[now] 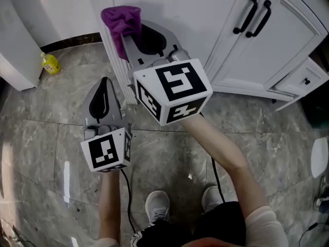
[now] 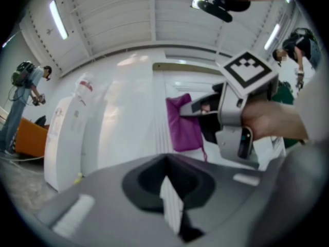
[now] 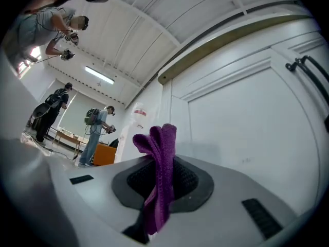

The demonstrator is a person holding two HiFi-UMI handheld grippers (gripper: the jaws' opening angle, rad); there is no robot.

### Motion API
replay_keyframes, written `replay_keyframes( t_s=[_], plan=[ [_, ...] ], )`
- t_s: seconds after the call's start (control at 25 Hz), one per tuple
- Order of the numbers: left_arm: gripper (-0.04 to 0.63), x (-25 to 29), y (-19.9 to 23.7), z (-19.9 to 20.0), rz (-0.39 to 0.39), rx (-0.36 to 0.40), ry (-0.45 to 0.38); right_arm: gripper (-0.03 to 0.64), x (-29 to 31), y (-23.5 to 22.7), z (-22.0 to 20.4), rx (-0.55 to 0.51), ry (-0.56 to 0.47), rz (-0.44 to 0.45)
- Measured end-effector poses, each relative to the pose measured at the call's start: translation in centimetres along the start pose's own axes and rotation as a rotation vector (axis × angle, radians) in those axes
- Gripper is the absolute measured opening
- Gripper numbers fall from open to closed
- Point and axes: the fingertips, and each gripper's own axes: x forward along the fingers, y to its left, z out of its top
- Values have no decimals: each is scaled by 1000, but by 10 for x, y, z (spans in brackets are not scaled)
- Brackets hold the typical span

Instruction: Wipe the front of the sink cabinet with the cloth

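Gripping a purple cloth [image 1: 122,18] between jaws closed tight on it, the right hand-held gripper [image 1: 146,37] is reaching toward the white sink cabinet [image 1: 205,14]. The cloth is bunching up above the jaw tips and hanging down between them. It is sitting right at the cabinet's fluted corner post [image 1: 114,55], though I cannot tell whether it is actually pressing on the wood. The left hand-held gripper [image 1: 103,99] is hovering lower and further out from the cabinet, over the grey marble floor [image 1: 46,138]. Its jaws are standing only slightly apart, with nothing between them. Two black handles [image 1: 253,14] are showing on the cabinet doors to the right of the cloth. A small yellow bottle [image 1: 50,63] is standing on the floor to the left of the cabinet.
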Motion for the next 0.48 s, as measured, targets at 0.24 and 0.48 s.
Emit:
replay_keyframes(
  t_s=[0.24,0.48],
  plan=[
    [5,0,22,-20,50,-33,34,51,12,2,-22,6,41,-1],
    [5,6,7,-23,20,-13,25,51,16,0,-38,-47,87,8]
  ],
)
